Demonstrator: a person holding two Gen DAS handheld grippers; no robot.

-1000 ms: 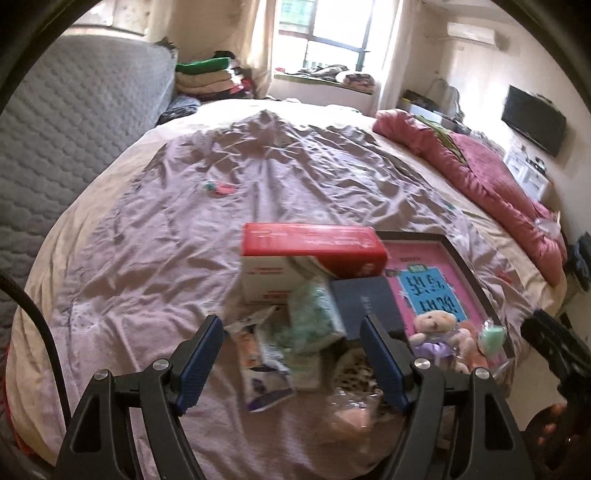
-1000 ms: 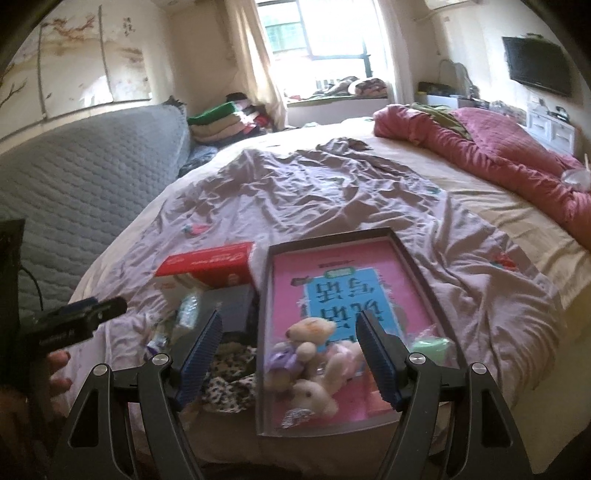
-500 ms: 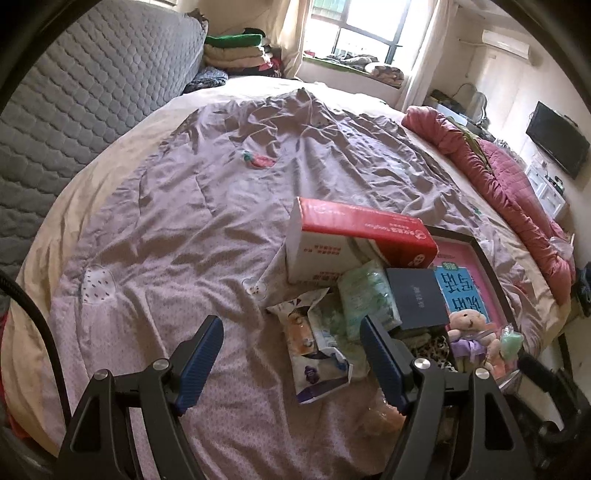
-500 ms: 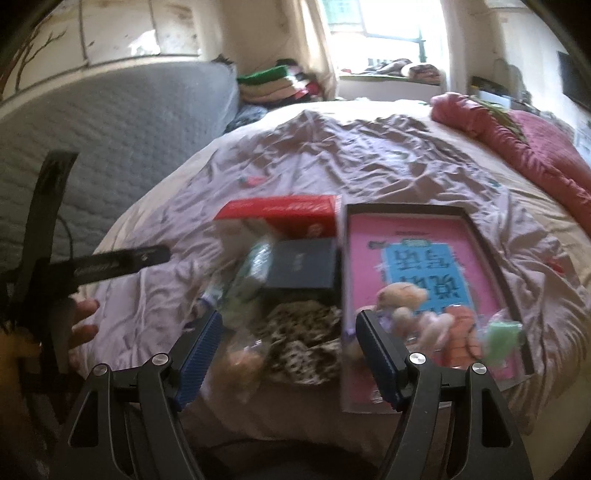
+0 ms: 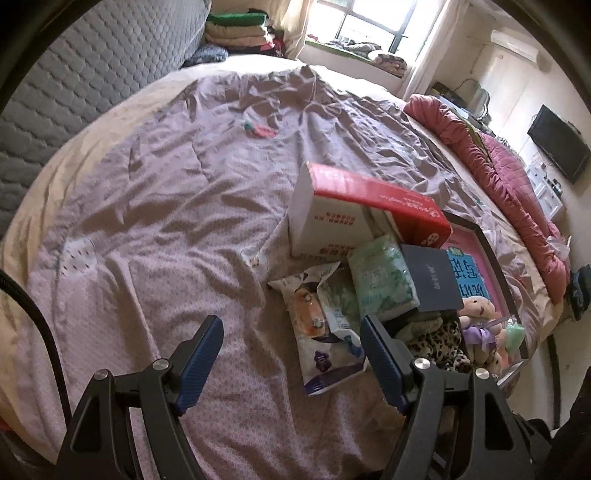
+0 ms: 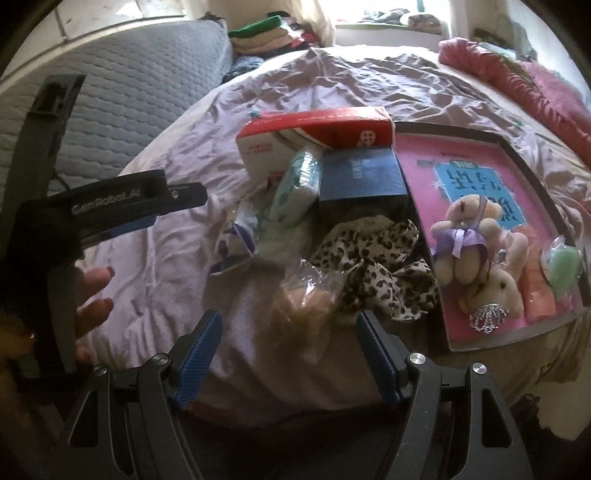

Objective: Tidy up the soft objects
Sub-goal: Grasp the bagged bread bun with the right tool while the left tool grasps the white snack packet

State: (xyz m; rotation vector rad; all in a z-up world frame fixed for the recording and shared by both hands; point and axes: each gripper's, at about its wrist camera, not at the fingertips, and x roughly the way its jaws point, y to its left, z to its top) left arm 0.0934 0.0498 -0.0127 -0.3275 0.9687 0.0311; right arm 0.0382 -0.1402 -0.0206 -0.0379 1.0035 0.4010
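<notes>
Leopard-print cloth [image 6: 373,258] lies just beyond the open, empty right tongs [image 6: 290,354].

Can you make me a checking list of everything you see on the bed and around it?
Surface: bed with a wrinkled lilac sheet.
Job's things: teddy bears in the pink tray; leopard-print cloth beside the tray; soft packets.
Clutter: red and white box, dark blue box.
Grippers: left gripper open, empty; right gripper open, empty, above a clear bag.
Cables: black cable at the left edge.
Surroundings: grey padded headboard, pink quilt, window, TV.
</notes>
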